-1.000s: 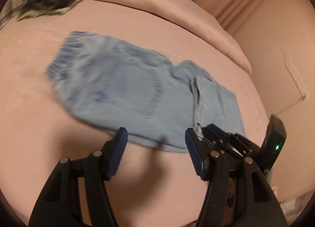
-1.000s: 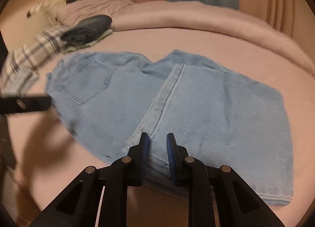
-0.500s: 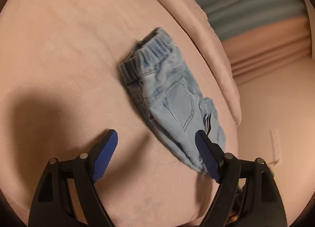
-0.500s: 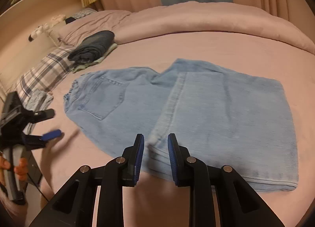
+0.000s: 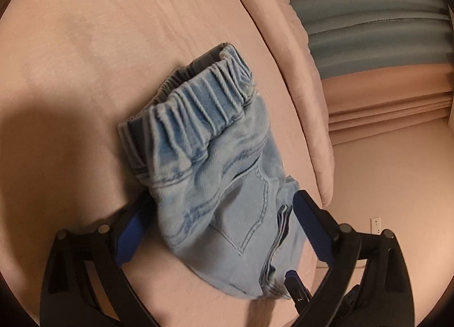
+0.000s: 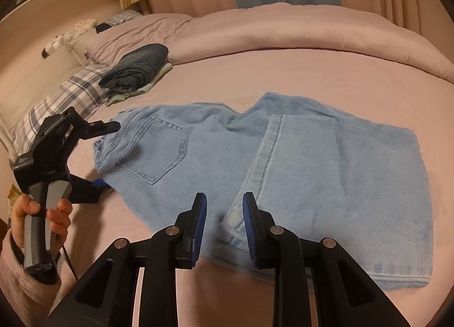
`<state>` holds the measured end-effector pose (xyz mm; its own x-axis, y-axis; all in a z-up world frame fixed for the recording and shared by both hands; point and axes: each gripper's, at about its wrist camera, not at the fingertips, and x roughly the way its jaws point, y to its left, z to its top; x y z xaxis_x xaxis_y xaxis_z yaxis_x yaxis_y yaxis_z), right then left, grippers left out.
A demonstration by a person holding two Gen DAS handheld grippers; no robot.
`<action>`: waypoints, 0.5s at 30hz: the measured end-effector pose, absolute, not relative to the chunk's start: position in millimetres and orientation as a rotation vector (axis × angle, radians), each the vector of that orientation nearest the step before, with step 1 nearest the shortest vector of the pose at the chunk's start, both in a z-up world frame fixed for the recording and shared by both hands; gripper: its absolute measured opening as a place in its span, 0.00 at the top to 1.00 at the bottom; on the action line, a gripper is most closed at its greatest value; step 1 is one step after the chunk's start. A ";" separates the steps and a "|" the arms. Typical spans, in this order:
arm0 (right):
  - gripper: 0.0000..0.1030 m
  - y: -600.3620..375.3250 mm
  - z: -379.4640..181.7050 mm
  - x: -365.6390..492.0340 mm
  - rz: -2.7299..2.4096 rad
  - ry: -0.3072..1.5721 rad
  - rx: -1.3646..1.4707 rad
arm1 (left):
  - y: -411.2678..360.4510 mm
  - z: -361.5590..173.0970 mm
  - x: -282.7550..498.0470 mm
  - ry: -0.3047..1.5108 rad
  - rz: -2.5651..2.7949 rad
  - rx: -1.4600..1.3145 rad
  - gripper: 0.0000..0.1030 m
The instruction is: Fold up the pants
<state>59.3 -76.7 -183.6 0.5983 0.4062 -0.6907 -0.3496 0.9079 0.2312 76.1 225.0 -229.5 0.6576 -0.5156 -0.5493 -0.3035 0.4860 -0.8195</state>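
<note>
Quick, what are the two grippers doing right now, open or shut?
Left gripper: open, its jaws on either side of the jeans' waistband end, not clamped.
Right gripper: open, holding nothing, above the folded leg edge.

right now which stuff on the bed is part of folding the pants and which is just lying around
In the job:
jeans
left gripper, open around the waist end
right gripper, open at the leg hem

Just lying about:
dark folded clothes
plaid pillow
rolled duvet

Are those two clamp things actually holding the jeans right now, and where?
Neither is. The left gripper is open, its fingers straddling the jeans' waistband end. The right gripper is open over the folded hem.
</note>
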 end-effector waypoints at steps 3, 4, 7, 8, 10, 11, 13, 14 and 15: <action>0.75 -82.9 -185.0 63.7 0.421 0.825 0.082 | 224.6 -226.2 76.1 0.869 -0.128 -1.080 0.22; 0.75 -85.0 -185.5 65.2 0.415 0.827 0.087 | 225.5 -226.5 74.4 0.874 -0.117 -1.068 0.39; 0.75 -88.8 -186.6 69.6 0.404 0.832 0.082 | 233.8 -233.6 66.6 0.892 -0.096 -1.079 0.71; 0.75 -89.2 -187.2 71.8 0.403 0.834 0.079 | 236.9 -236.4 65.5 0.893 -0.095 -1.106 0.72; 0.75 -87.3 -190.6 77.4 0.401 0.844 0.071 | 238.8 -235.8 64.6 0.892 -0.088 -1.119 0.74; 0.75 -86.8 -192.6 79.8 0.402 0.852 0.073 | 236.2 -230.0 64.9 0.889 -0.073 -1.082 0.78; 0.75 -82.2 -201.3 86.4 0.414 0.885 0.079 | 224.1 -212.7 65.7 0.857 -0.062 -0.969 0.82; 0.75 -78.7 -209.2 90.8 0.415 0.907 0.073 | 214.4 -199.2 67.5 0.826 -0.077 -0.890 0.84; 0.75 -76.0 -213.3 92.9 0.411 0.907 0.063 | 203.8 -181.8 67.7 0.792 -0.094 -0.801 0.84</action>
